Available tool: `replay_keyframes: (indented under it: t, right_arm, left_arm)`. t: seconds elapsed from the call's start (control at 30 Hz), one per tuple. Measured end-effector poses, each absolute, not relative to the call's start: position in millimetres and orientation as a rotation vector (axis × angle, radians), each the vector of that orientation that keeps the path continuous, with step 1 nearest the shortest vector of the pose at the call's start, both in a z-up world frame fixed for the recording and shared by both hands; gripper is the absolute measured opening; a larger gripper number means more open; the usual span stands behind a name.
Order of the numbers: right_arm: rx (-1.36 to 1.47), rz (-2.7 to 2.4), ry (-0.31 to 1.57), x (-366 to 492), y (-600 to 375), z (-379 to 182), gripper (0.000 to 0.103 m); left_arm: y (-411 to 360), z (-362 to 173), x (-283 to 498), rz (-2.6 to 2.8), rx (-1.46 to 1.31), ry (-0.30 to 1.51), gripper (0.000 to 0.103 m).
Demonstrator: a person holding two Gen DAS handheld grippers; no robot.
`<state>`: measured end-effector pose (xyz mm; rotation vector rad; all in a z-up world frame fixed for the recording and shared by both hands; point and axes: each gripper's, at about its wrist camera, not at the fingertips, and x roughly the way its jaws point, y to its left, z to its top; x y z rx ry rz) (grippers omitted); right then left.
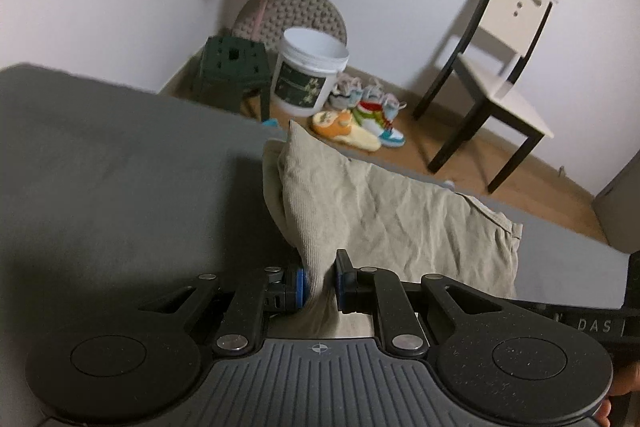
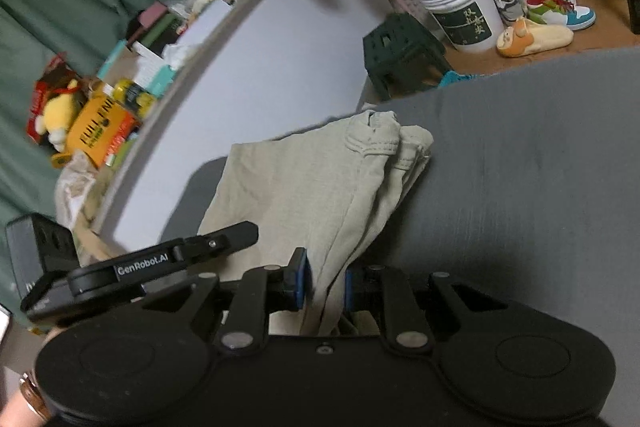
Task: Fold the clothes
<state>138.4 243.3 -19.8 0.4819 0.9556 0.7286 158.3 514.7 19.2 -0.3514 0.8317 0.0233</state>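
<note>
Here, both claws are gripping the same beige corduroy garment, which is lying partly on a dark grey bed surface and partly lifted at the held ends. The left claw is clenched on a bunched fold of the cloth; from there the fabric is running forward and to the right, toward a hemmed edge near the bed's far side. The right claw is likewise clamped on a gathered strip, and the cloth is stretching away from it up to stitched, doubled hems at the far end. Those look like trouser-leg ends, though that is a judgement.

The long axis is running away from both claws, so each is holding the near end and the far end is resting free on the bed. Layers are already lying one over another, so some doubling is present; how far along the fold stands cannot be settled.

Neither arm is plainly nearer the hems. The other claw is showing at the left of the right wrist view, close alongside.

Beyond the bed: a white bucket, a dark green stool and shoes.
</note>
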Motion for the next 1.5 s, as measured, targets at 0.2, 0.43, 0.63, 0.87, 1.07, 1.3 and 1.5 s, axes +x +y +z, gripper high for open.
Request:
replay_keyframes:
  t: [0.2,0.43,0.63,0.87,1.07,1.3,1.5]
  right_arm:
    - [0.540,0.712,0.971,147.0,244.2,-45.5,0.025]
    - [0.569,0.644,0.934,136.2,192.3,-31.2,0.050]
    - [0.559,0.656,0.872,81.3,117.1,-2.5,0.066]
    - [0.424,0.739,0.684,-35.0,70.1,41.5,0.084]
    - [0.309,0.751,0.554,-121.1,56.7,57.7,0.101]
    - [0.288,0.624,0.449,-168.4,47.5,36.2,0.103]
    - [0.219,0.548,0.470,-192.4,64.8,15.4,0.103]
  left_arm:
    - [526.9,-5.7,154.6,0.028,-0.340,0.806,0.035]
    - [552.1,8.1,118.4,0.180,-0.355,0.770,0.064]
    - [532.1,44.4,59.4,0.167,-0.329,0.685,0.064]
    - [440.6,86.8,-45.7,-0.037,-0.263,0.532,0.075]
    - [367.8,98.1,-154.2,-0.034,-0.345,0.351,0.089]
    - [319.2,70.2,-219.0,0.052,-0.295,0.305,0.090]
    - [290.5,61.6,-246.4,0.070,-0.246,0.338,0.103]
